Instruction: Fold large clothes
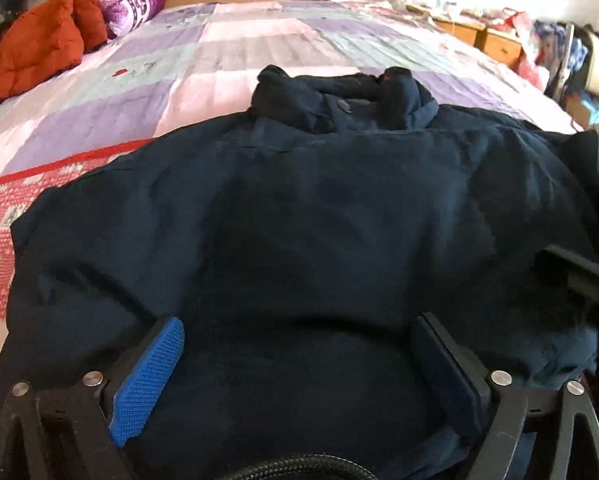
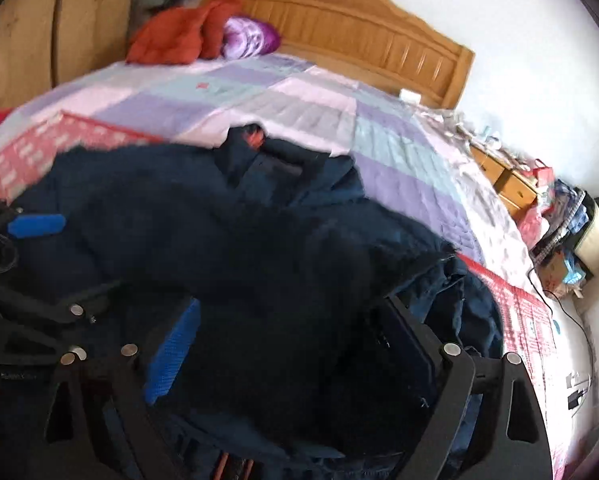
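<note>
Both grippers, jaws wide | navy jacket (image 1: 319, 208) btwn & under, on bed (image 1: 259, 52)

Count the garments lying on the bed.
2: a large dark navy jacket spread across the near end, and a crumpled orange-red padded jacket at the headboard corner. More could be hidden under either.

Only one marking could be read: large white figures that looked like "69" on the purple pillow (image 1: 133, 0) by the headboard. The left wrist view showed them; the right wrist view blurred them.
</note>
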`<action>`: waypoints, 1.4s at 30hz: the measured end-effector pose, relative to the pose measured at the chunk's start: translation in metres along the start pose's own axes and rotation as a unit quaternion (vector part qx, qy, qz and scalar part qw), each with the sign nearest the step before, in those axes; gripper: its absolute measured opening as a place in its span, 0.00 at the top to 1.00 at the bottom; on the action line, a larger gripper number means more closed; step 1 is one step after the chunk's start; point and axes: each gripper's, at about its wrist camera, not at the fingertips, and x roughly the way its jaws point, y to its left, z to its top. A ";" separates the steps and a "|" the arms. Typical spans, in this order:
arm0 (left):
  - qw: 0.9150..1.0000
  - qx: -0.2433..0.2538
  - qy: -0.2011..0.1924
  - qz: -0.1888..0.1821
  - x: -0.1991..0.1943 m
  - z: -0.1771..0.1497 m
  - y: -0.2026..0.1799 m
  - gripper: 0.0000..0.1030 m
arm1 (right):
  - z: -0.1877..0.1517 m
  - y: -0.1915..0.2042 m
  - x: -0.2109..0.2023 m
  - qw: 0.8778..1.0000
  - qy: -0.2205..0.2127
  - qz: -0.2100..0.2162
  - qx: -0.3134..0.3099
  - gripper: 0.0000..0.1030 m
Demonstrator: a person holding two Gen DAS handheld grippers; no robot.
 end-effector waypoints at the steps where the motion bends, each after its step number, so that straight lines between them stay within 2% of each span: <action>1: 1.000 0.008 0.000 0.009 -0.001 0.000 0.004 0.07 | -0.008 -0.012 0.010 1.000 0.013 -0.021 -0.004 0.09; 3: 1.000 0.010 0.003 0.021 -0.003 0.001 0.019 0.07 | -0.027 -0.057 0.030 0.997 0.056 -0.003 0.061 0.08; 4: 1.000 0.003 0.007 0.026 -0.001 0.004 0.029 0.07 | -0.042 -0.092 0.037 0.989 0.077 0.017 0.124 0.05; 5: 0.999 -0.008 0.011 0.034 0.000 0.007 0.043 0.07 | -0.048 -0.106 0.039 0.986 0.081 0.026 0.145 0.04; 6: 0.999 -0.023 0.019 0.040 0.002 0.006 0.055 0.05 | -0.052 -0.115 0.036 0.985 0.079 0.038 0.148 0.04; 7: 0.998 -0.046 0.030 0.026 0.003 0.004 0.070 0.05 | -0.051 -0.113 0.033 0.988 0.077 0.036 0.132 0.04; 9: 0.997 -0.055 0.036 0.027 0.000 -0.001 0.081 0.04 | -0.049 -0.106 0.025 0.992 0.069 0.019 0.102 0.04; 12: 0.996 -0.078 0.038 0.026 -0.008 -0.007 0.089 0.04 | -0.059 -0.121 0.017 0.986 0.066 0.038 0.148 0.04; 15: 0.995 -0.091 0.031 0.025 -0.022 -0.009 0.086 0.05 | -0.070 -0.130 -0.013 0.984 0.044 0.008 0.175 0.04; 18: 0.996 -0.086 0.011 -0.005 -0.039 -0.008 0.066 0.05 | -0.068 -0.118 -0.048 0.985 0.012 -0.020 0.173 0.04; 20: 0.997 -0.069 0.006 -0.025 -0.042 -0.005 0.043 0.05 | -0.063 -0.090 -0.062 0.987 -0.001 0.012 0.157 0.04; 23: 0.999 -0.043 0.010 -0.031 -0.035 0.000 0.009 0.05 | -0.050 -0.028 -0.061 0.994 0.004 0.067 0.086 0.04; 26: 0.997 -0.075 -0.001 -0.034 -0.028 0.020 0.012 0.05 | -0.028 -0.002 -0.058 0.995 -0.014 0.080 0.065 0.04; 30: 0.994 -0.104 -0.026 0.001 -0.016 0.065 0.044 0.05 | 0.020 -0.014 -0.035 0.991 -0.030 0.082 0.103 0.04; 32: 0.993 -0.118 -0.015 0.013 -0.002 0.081 0.057 0.05 | 0.047 -0.015 -0.011 0.989 -0.017 0.097 0.108 0.04; 34: 0.992 -0.125 0.008 0.025 0.020 0.092 0.069 0.05 | 0.061 -0.007 0.016 0.992 0.013 0.096 0.077 0.04; 35: 0.991 -0.123 0.032 0.043 0.034 0.092 0.077 0.05 | 0.062 -0.005 0.030 0.993 0.039 0.095 0.063 0.04; 36: 0.988 -0.122 0.063 0.069 0.052 0.088 0.090 0.05 | 0.058 -0.007 0.046 0.994 0.065 0.070 0.051 0.04; 37: 0.986 -0.126 0.084 0.076 0.063 0.082 0.105 0.02 | 0.053 -0.017 0.060 0.993 0.085 0.056 0.055 0.04; 38: 0.984 -0.135 0.095 0.068 0.070 0.078 0.115 0.02 | 0.043 -0.036 0.069 0.989 0.094 0.071 0.087 0.04; 39: 0.981 -0.159 0.101 0.040 0.075 0.071 0.133 0.02 | 0.038 -0.052 0.072 0.985 0.089 0.090 0.120 0.04; 42: 0.987 -0.127 0.091 0.045 0.075 0.066 0.134 0.02 | 0.023 -0.072 0.067 0.988 0.075 0.072 0.112 0.04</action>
